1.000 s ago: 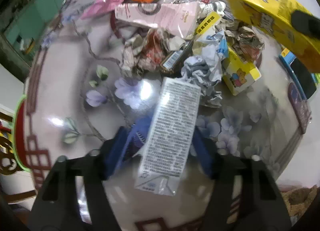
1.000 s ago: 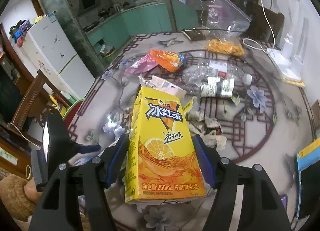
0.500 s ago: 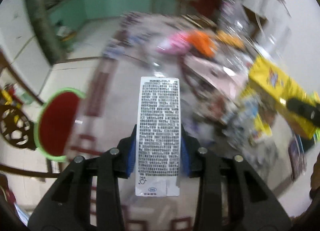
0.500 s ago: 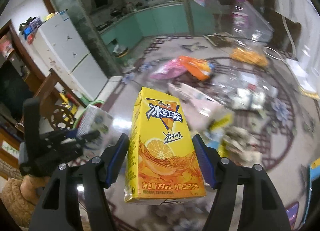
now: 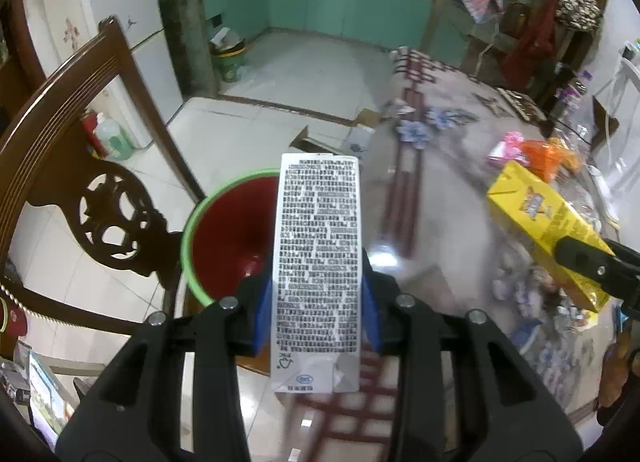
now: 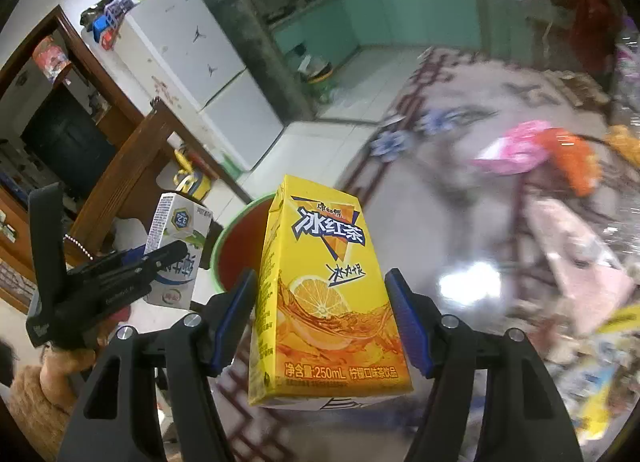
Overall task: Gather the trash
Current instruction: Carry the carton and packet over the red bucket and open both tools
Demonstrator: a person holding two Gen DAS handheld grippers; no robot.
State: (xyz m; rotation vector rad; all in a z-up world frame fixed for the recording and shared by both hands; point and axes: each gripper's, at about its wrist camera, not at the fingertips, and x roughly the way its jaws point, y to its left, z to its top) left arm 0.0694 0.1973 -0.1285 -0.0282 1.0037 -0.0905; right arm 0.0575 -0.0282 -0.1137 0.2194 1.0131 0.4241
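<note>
My left gripper [image 5: 316, 302] is shut on a white milk carton [image 5: 318, 262] with black print, held at the table's left edge, in front of a red bin with a green rim [image 5: 224, 238] on the floor. My right gripper [image 6: 322, 314] is shut on a yellow iced tea carton [image 6: 324, 302], held above the table near the same bin [image 6: 236, 254]. The right wrist view shows the left gripper [image 6: 132, 270] and its milk carton [image 6: 176, 238] to the left. The left wrist view shows the yellow carton [image 5: 544, 226] at right.
A dark wooden chair [image 5: 100, 198] stands left of the bin. The glass-topped table [image 5: 432, 222] holds a pile of wrappers, with pink and orange bags [image 6: 536, 154] further back. A white fridge [image 6: 200, 70] and green cabinets [image 5: 344, 2] stand beyond the tiled floor.
Both grippers have swung left from the trash pile toward the table edge, each carrying its carton. The red bin has come into view in front of both.
</note>
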